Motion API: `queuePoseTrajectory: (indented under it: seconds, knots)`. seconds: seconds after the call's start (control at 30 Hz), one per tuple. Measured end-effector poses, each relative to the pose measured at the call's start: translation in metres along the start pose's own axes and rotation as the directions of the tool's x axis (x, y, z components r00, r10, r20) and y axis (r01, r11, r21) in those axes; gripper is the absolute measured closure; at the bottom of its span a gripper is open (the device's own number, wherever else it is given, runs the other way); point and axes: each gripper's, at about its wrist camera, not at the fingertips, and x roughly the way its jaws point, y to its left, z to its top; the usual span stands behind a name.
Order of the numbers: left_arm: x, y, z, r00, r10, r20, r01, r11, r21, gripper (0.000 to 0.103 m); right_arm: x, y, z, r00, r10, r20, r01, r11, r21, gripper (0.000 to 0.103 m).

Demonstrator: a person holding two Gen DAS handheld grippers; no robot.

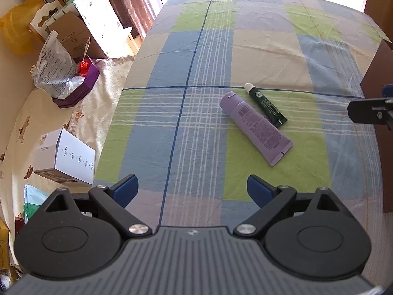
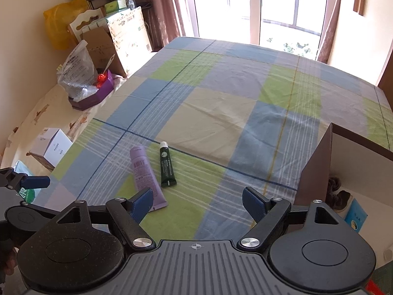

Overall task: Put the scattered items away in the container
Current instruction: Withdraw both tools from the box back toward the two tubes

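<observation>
A purple tube (image 1: 256, 125) (image 2: 145, 173) lies flat on the checked bedsheet, with a smaller dark green tube (image 1: 266, 104) (image 2: 166, 166) with a white cap right beside it. My left gripper (image 1: 192, 188) is open and empty, hovering short of both tubes. My right gripper (image 2: 197, 202) is open too, empty, with its left finger over the purple tube's flat end. A brown box with a white inside (image 2: 343, 169) (image 1: 378, 78) stands at the right; it holds a dark scrunchie (image 2: 337, 191) and a blue booklet (image 2: 356, 217).
The checked sheet (image 1: 221, 49) covers a wide flat bed. Off its left edge sit a white carton (image 1: 66, 157), a purple box with a plastic bag (image 1: 76, 83), cardboard boxes and a yellow bag (image 2: 63, 24). A bright window lies beyond the far edge.
</observation>
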Motion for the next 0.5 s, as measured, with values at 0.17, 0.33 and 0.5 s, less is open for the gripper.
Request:
queuePoseTrajectory:
  seconds: [0.17,0.33,0.5]
  knots:
    - [0.011,-0.003,0.001,1.000,-0.017,-0.026,0.016,1.000,-0.025,0.010,0.013,-0.008,0.010,0.999,0.024,-0.022,-0.025,0.999,-0.026,0.018]
    - [0.021,-0.005,0.007,0.999,-0.038,-0.026,0.037,0.998,-0.055,0.011,0.024,-0.013,0.018,0.999,0.039,-0.034,-0.041,0.997,-0.070,0.018]
    - [0.031,-0.005,0.018,0.997,-0.081,-0.013,0.079,0.992,-0.102,0.020,0.032,-0.022,0.024,0.998,0.045,-0.038,-0.047,0.996,-0.074,0.018]
